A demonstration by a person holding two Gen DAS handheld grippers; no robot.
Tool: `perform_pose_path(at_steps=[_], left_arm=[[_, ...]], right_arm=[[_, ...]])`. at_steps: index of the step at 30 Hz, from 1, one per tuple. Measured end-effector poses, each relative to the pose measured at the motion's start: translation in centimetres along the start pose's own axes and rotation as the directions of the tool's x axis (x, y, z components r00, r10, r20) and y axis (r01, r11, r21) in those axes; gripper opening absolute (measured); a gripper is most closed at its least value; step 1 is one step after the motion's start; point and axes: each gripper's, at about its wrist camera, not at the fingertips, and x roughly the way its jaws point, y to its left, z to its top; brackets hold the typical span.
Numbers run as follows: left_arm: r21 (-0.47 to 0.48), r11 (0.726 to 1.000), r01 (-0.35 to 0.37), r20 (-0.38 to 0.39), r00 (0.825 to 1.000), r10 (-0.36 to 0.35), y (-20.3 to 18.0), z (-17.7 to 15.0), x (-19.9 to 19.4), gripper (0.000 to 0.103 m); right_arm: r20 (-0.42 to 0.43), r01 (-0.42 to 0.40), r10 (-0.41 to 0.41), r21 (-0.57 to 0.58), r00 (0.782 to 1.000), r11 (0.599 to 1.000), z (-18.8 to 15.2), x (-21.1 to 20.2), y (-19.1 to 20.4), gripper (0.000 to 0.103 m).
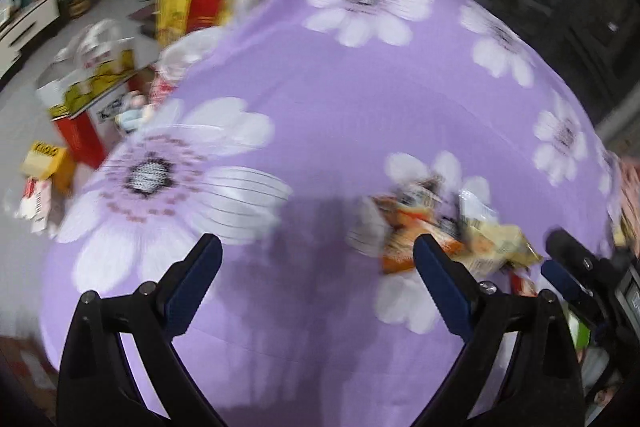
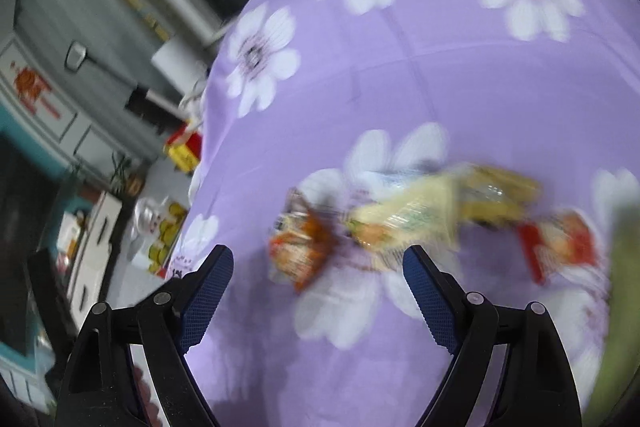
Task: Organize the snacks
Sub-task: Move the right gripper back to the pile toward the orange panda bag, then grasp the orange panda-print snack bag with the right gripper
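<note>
Left tool [image 1: 316, 255], right tool [image 2: 318, 263] — both wide apart, empty — above snack packets [image 2: 400, 223].

Motion is smearing both views. The snack packets [image 2: 404, 223] are blurring together on the purple floral cloth [image 2: 400, 79] — their print is proving unreadable. The left gripper's right finger [image 1: 440, 279] is covering part of the orange packet [image 1: 404, 247]. Boxes on the floor [image 1: 80, 107] are streaking too — labels are staying illegible, and a green shape [image 2: 624, 287] is being cut off at the right-wrist view's edge.
</note>
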Motion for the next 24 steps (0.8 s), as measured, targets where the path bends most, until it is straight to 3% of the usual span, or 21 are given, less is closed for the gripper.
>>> perform_pose_path(at_steps=[6,9,11,12,14,16,20,24], left_arm=[[-0.085,0.996,0.037,-0.002,0.999,-0.037,2.5,1.1,-0.8,0.096],[-0.074,0.996,0.045,-0.006,0.999,-0.046,2.4,1.4,-0.9,0.096],[-0.072,0.996,0.046,-0.004,0.999,-0.047,2.2,1.7,-0.9,0.096],[-0.073,0.996,0.052,-0.005,0.999,-0.053,2.1,1.7,-0.9,0.096],[-0.062,0.996,0.068,-0.012,0.998,-0.069,1.9,1.6,-0.9,0.096],[-0.033,0.997,0.07,-0.012,0.997,-0.071,1.4,1.4,-1.0,0.096],[-0.006,0.997,0.08,-0.006,0.997,-0.08,0.6,0.9,-1.3,0.096],[0.022,0.995,0.097,-0.02,0.995,-0.097,-0.5,0.2,-1.4,0.096]], right_arm=[[-0.106,0.046,-0.056,-0.099,0.993,0.994,0.5,8.5,3.4,0.088],[-0.133,0.101,-0.122,-0.155,0.984,0.983,-0.3,11.2,3.9,0.085],[-0.142,0.136,-0.163,-0.182,0.976,0.974,-0.8,12.3,3.9,0.071],[-0.158,0.134,-0.166,-0.195,0.973,0.972,-1.1,12.7,3.7,0.057],[-0.135,0.124,-0.156,-0.215,0.979,0.969,-1.7,12.1,3.5,0.053],[-0.109,0.119,-0.146,-0.225,0.983,0.967,-2.2,10.9,3.4,0.043],[-0.096,0.061,-0.078,-0.167,0.992,0.984,-3.7,6.4,2.3,0.043],[-0.087,0.056,-0.068,-0.133,0.994,0.989,-5.9,1.7,0.7,0.042]])
